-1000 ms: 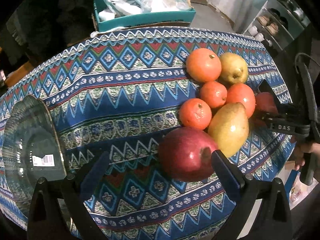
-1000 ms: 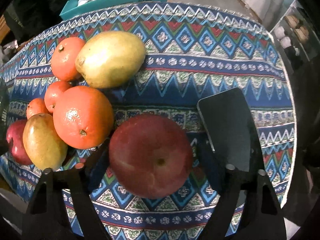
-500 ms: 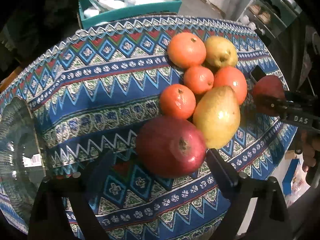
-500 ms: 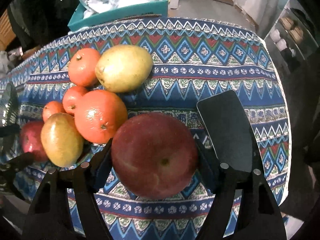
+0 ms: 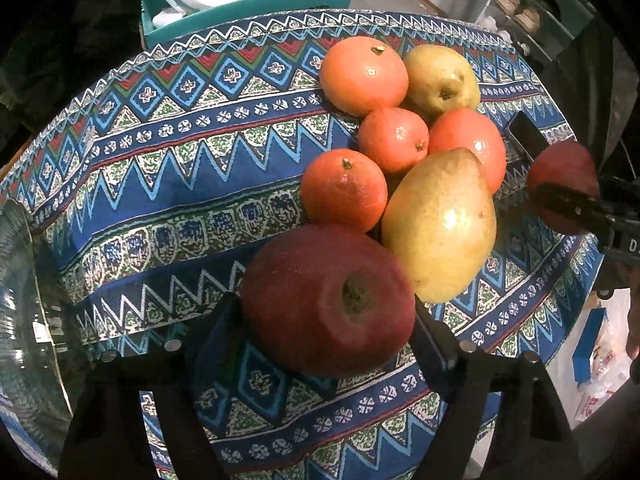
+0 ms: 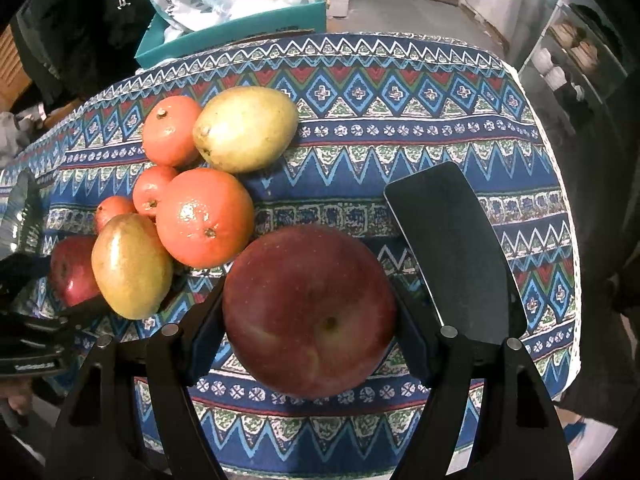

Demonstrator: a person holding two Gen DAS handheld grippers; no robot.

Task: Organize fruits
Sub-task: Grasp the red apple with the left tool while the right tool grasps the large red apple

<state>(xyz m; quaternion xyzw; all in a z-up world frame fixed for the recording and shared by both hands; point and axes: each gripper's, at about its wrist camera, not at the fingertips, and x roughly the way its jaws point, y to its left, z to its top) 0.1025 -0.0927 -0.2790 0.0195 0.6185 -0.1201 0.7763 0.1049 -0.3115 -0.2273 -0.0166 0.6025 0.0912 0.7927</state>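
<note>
My left gripper [image 5: 320, 332] is shut on a dark red apple [image 5: 328, 300], held just above the patterned cloth beside a yellow pear [image 5: 440, 224]. Behind it lie several oranges [image 5: 344, 196] and a second pear [image 5: 440, 80]. My right gripper [image 6: 308, 320] is shut on another red apple [image 6: 308, 316], lifted off the cloth. That apple also shows at the right in the left wrist view [image 5: 564, 176]. In the right wrist view the fruit pile, with an orange [image 6: 204, 216] and a pear [image 6: 130, 266], lies to the left.
A glass bowl [image 5: 24, 320] sits at the table's left edge. A black phone [image 6: 452, 248] lies on the cloth right of my right gripper. A teal box with bags [image 6: 236, 20] stands behind the table. Shelves [image 6: 568, 60] stand at the far right.
Both grippers have closed in on their apples and gripped them. The right apple has risen off the cloth. The left gripper has moved forward onto its apple.
</note>
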